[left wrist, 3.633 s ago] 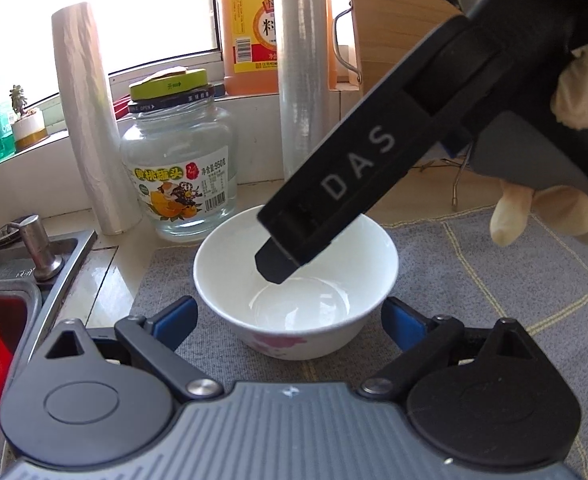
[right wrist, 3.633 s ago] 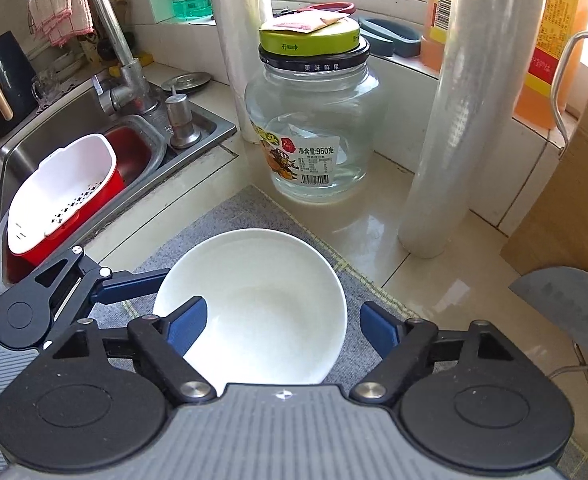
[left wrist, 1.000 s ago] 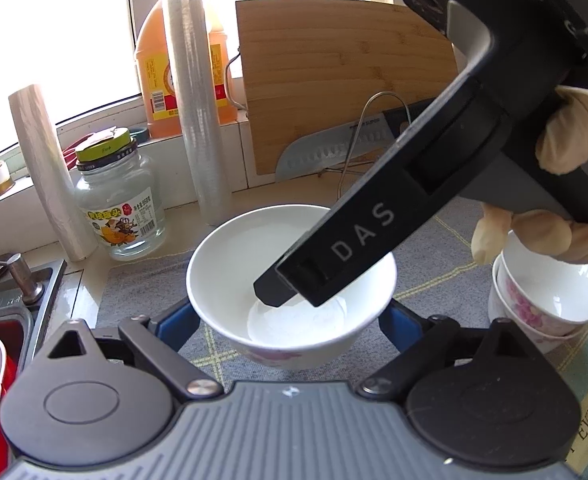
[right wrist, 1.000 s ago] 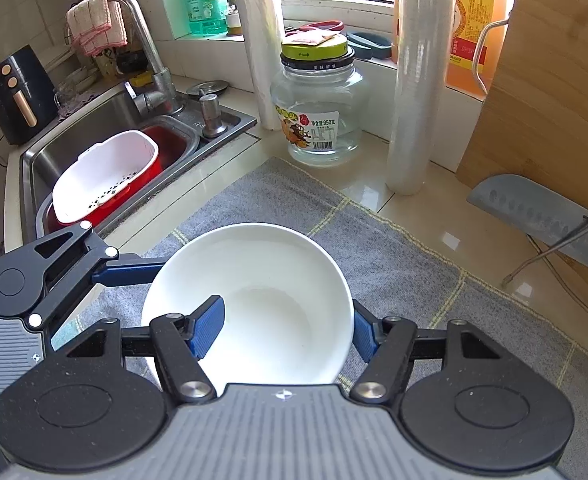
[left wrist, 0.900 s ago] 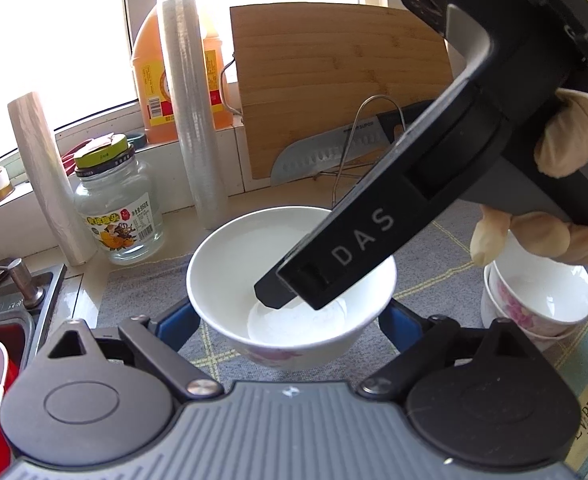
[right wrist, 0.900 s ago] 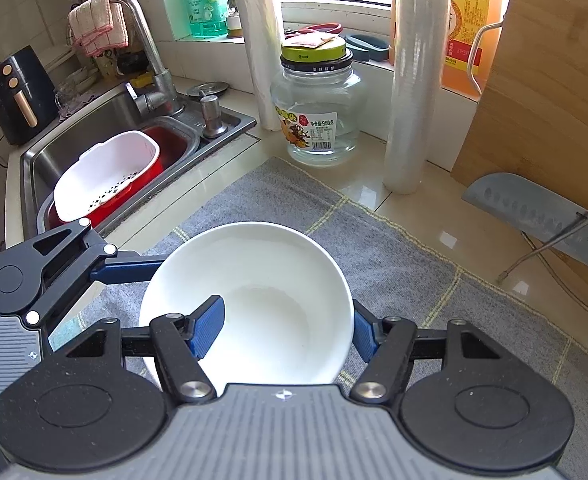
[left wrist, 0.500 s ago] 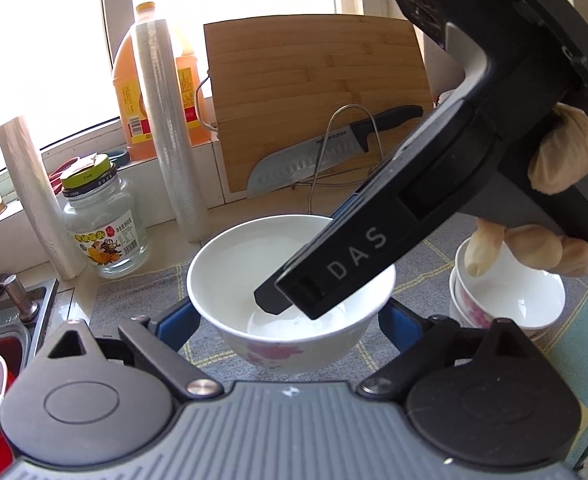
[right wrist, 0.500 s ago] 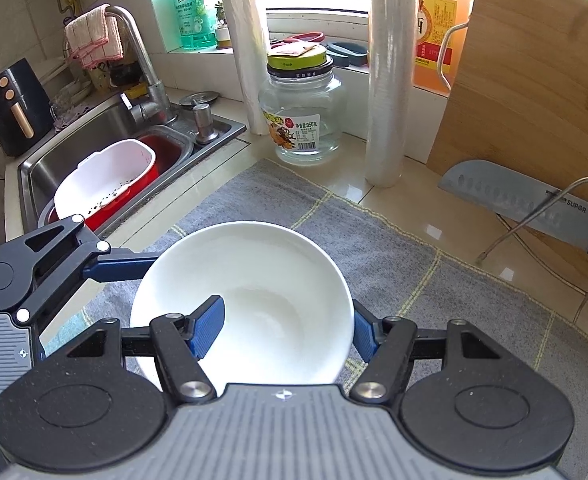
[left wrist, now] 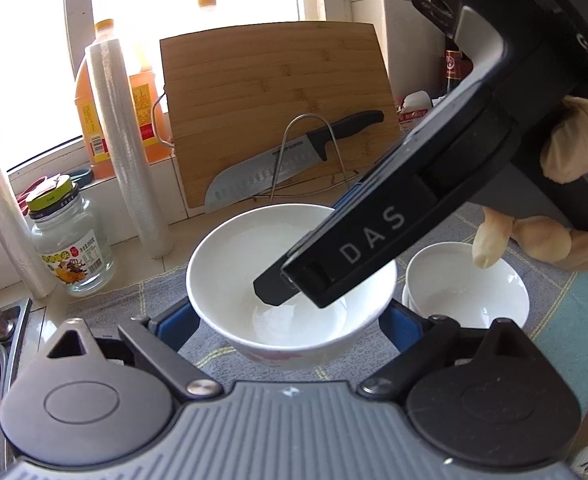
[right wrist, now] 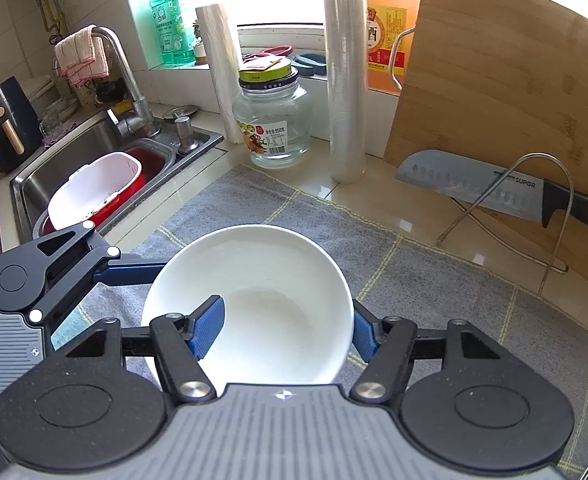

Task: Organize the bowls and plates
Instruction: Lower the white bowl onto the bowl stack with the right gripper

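Left tongs (left wrist: 290, 320) hold the bowl (left wrist: 290, 280) across its outer wall, blue pads on both sides. Right tongs (right wrist: 286, 328) clamp the same bowl at its rim: one finger (right wrist: 208, 326) lies inside the bowl, the other against the outside wall. In the left view the right tongs' black body crosses above the bowl and hides part of its rim.

The bowl is raised above a grey mat (right wrist: 433, 280) on the table (right wrist: 413, 216).

Just right of the bowl, a stack of bowls (left wrist: 467, 292) stands on the mat, with a gloved hand (left wrist: 533, 236) above it.

Behind the mat:
- cutting board (left wrist: 278, 108), leaning upright;
- knife (left wrist: 278, 168) on a wire stand (left wrist: 309, 156), in front of the board;
- film roll (left wrist: 128, 148), upright;
- jar (left wrist: 70, 240) with a green lid;
- second roll (left wrist: 4, 220);
- orange bottle (left wrist: 94, 112) on the sill.

To the left, a sink (right wrist: 78, 148) holds a red-and-white strainer (right wrist: 94, 188). A cloth (right wrist: 80, 56) hangs on the tap (right wrist: 122, 80).
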A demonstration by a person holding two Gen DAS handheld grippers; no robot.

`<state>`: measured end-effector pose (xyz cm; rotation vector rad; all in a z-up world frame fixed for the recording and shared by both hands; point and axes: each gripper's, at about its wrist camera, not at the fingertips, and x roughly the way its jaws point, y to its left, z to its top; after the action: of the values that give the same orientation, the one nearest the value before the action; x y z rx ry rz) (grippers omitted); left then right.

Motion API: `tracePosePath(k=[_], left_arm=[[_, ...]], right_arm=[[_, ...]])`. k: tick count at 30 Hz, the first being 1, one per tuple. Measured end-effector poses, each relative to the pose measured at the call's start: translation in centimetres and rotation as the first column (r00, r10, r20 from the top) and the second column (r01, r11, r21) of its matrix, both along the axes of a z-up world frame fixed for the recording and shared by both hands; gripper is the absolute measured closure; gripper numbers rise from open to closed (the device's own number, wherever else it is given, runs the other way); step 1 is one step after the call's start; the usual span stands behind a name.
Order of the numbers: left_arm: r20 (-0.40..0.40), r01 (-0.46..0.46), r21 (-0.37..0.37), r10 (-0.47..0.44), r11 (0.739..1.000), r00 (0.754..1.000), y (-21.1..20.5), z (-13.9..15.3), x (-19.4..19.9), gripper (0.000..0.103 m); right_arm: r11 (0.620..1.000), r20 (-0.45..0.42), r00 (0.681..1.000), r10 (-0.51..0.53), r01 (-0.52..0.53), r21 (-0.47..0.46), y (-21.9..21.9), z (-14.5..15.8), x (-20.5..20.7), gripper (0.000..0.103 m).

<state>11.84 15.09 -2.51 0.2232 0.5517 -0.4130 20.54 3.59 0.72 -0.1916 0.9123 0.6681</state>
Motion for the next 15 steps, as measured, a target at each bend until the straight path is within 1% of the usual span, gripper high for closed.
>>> tracePosePath(k=[15], left_arm=[[-0.003,0.126,-0.021,-0.126,0.992,0.992,-5.9,0.2,-0.8,0.008]], right_arm=[[0.994,0.026,0.994,-0.104,0.104,-0.035,-7.1,0.8,-2.5,0.032]])
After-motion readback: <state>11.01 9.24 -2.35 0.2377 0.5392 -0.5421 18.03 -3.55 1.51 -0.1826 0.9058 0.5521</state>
